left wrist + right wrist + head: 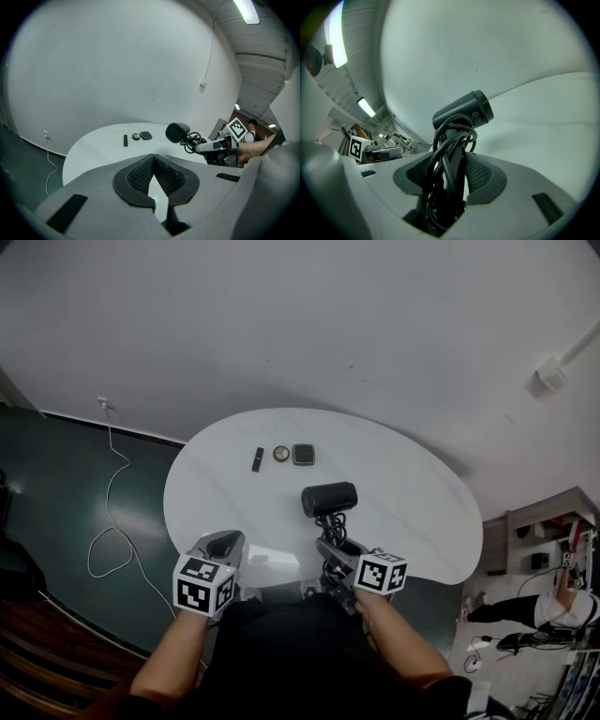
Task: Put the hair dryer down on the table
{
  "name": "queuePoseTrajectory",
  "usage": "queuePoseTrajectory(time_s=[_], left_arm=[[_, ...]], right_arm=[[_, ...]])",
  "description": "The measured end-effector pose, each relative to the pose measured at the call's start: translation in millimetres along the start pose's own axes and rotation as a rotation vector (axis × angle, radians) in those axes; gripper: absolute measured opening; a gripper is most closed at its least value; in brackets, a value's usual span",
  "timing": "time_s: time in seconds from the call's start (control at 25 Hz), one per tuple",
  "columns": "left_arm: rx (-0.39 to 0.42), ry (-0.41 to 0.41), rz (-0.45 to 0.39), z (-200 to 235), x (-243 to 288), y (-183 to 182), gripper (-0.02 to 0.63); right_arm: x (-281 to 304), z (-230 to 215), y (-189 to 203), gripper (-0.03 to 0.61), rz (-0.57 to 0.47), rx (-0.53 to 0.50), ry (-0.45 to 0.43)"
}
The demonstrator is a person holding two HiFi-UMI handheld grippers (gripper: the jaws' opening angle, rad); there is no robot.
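Observation:
A black hair dryer (329, 498) hangs just above the white oval table (412, 474), barrel up front, its cord coiled round the handle. My right gripper (330, 545) is shut on that handle and cord near the table's front edge. In the right gripper view the dryer (464, 112) rises out of the jaws of the right gripper (450, 171), and the pads press on the handle from both sides. My left gripper (225, 542) hovers at the front left edge. Its pads (140, 173) meet at the tips with nothing between them. The left gripper view shows the dryer (177, 132) to the right.
Three small items lie at the table's far side: a black stick (258, 459), a round piece (281, 454) and a dark square case (303, 454). A white cable (112, 521) trails over the dark floor on the left. Shelves (553, 531) and a person (558, 606) are at far right.

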State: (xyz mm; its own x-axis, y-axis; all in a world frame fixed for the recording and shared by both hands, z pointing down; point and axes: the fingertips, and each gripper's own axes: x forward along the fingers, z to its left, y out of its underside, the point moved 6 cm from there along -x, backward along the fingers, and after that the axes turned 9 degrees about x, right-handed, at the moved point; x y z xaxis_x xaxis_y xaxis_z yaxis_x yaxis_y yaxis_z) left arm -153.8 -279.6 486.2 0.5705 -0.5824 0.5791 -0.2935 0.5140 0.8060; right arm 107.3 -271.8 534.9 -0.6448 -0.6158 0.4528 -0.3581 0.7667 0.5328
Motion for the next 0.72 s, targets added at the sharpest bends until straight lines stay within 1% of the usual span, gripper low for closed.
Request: queuePoseTrajectory(time_s=[0.16,0.28,0.4,0.56,0.72], left_arm=[[-0.018,-0.045,-0.015,-3.5,6.1,-2.7,0.011],[-0.037,-0.07,-0.016,-9.7,7.5,-3.2,0.011],[-0.039,-0.08,-0.007,-18.1,7.6,-1.1,0.011],[-0.053,-0.097,0.001,-21.6,4.1,3.9,0.011],[-0.063,-0.115,0.019,-23.0,0.4,11.0,0.011]], right_arm=[[7.0,-18.2,-9.6,0.192,0.046,-0.024,0.007],[18.2,-30.8,-11.9,0.192,0.086,-0.016,0.011],[34.8,-42.6,-11.2,0.192,0.115,-0.001,0.016],[63.1,-54.7,-8.0,0.192,0.155,-0.001,0.044],[89.3,-59.2,-4.3,0.192,0.201,-0.022,0.063]])
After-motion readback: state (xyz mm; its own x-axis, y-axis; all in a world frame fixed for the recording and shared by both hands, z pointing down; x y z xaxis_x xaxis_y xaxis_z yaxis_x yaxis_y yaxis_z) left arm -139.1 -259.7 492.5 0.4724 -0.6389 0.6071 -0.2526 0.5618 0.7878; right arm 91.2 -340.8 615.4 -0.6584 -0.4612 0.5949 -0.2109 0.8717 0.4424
